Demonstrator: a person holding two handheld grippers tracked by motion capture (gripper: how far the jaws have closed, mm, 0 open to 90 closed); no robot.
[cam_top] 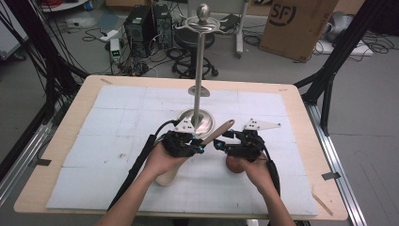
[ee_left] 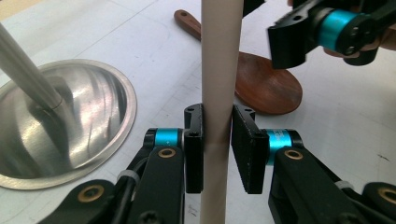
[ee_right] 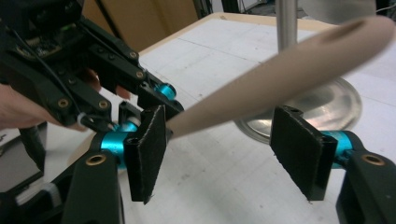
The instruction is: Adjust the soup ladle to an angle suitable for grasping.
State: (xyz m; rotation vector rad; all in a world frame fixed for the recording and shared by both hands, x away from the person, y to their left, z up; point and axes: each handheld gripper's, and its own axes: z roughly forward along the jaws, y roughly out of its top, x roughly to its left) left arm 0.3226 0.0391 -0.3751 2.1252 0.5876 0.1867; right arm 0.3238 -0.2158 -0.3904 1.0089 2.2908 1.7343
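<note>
A pale wooden utensil (cam_top: 219, 132) slants up to the right in front of the metal stand (cam_top: 201, 70). My left gripper (cam_top: 200, 143) is shut on its handle (ee_left: 219, 70), both pads pressing the shaft. The broad end (cam_top: 167, 176) shows below the left hand. My right gripper (cam_top: 221, 143) stands open around the upper handle (ee_right: 280, 74), which has a slot near its tip. The handle passes between the pads (ee_right: 296, 149) with a gap on each side. A dark brown wooden spoon (ee_left: 261, 84) lies flat on the mat, beneath the right hand (cam_top: 234, 165).
The stand's round shiny base (ee_left: 60, 126) sits just beyond the grippers, its pole rising to a cross-arm with a ball on top. A white gridded mat (cam_top: 117, 117) covers the wooden table. Cables, computers and a cardboard box stand on the floor behind.
</note>
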